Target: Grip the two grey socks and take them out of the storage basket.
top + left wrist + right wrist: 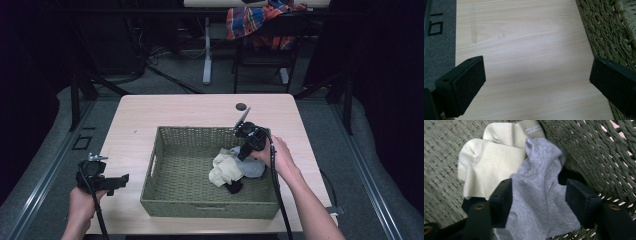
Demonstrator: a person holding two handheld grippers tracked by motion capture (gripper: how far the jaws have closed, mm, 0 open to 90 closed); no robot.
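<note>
Your right tongs (pixel 537 195) straddle the grey sock (pixel 541 202) inside the basket (pixel 150 192), not yet clamped; closing may snag the cream sock (pixel 491 162) beside it. Left tongs (pixel 536 82) gape wide outside the basket.

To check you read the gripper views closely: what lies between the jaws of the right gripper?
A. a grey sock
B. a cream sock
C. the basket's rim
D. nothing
A: in the right gripper view the grey sock lies between the right gripper's two jaws, with the cream sock off to one side in the basket.
</note>
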